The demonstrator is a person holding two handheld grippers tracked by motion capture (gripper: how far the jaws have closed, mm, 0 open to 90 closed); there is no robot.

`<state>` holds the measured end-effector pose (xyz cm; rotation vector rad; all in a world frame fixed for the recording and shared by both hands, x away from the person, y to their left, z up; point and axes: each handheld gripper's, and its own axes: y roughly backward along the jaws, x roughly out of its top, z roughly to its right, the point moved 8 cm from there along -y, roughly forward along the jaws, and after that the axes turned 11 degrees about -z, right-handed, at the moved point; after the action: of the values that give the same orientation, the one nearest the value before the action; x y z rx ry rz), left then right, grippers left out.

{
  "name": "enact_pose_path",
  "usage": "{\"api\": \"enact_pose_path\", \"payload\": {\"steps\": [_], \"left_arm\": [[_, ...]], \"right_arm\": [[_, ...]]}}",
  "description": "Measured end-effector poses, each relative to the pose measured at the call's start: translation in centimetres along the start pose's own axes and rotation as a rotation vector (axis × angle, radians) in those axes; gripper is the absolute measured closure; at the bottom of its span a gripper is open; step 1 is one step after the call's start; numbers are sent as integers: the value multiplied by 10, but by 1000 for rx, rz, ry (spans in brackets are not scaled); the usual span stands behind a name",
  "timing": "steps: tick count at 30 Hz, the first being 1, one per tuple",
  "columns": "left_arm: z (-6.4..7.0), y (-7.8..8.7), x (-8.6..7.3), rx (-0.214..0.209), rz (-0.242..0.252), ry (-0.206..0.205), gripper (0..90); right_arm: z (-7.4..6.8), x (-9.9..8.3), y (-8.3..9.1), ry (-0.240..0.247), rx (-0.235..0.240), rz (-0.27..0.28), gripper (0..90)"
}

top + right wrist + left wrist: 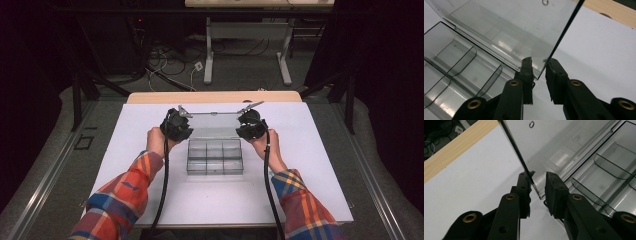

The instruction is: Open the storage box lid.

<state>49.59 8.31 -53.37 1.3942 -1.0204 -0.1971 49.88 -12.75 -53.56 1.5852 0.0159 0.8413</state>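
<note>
Table (150,190): white top with a wooden strip along its far edge; it carries the box, which sits near its middle.
Box (215,157): clear plastic organiser tray, split into small compartments by curved dividers, all of them bare. Its lid is hinged along the far side.
Lid (215,125): clear panel raised from the box's far edge and standing roughly upright, with a small ring-shaped hole near its top edge. In the left gripper view the lid (554,145) shows edge-on as a dark line running down between the jaws.
Sleeves: plaid, orange and blue, on forearms that come up on either side of the box.
Left gripper (176,125): held at the box's far left corner, at the lid's left edge. In its own view the left gripper (537,187) has its jaws parted, the lid's edge lying against the left-hand jaw and a gap before the other.
Right gripper (251,125): held at the box's far right corner, at the lid's right edge. In its own view the right gripper (539,70) has jaws apart, straddling the lid's (506,30) lower corner without clamping it.
</note>
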Motion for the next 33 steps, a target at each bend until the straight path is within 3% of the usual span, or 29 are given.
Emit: {"api": "enact_pose_path", "payload": {"steps": [11, 31, 33], "left_arm": [[-2, -12, -2, 5, -21, 19, 728], [-4, -22, -2, 24, -44, 19, 735], [-4, -22, -3, 29, -48, 27, 695]], "right_arm": [[1, -2, -9, -12, -9, -18, 766], [2, -2, -15, -14, -20, -32, 766], [3, -2, -15, -14, -23, -33, 757]]}}
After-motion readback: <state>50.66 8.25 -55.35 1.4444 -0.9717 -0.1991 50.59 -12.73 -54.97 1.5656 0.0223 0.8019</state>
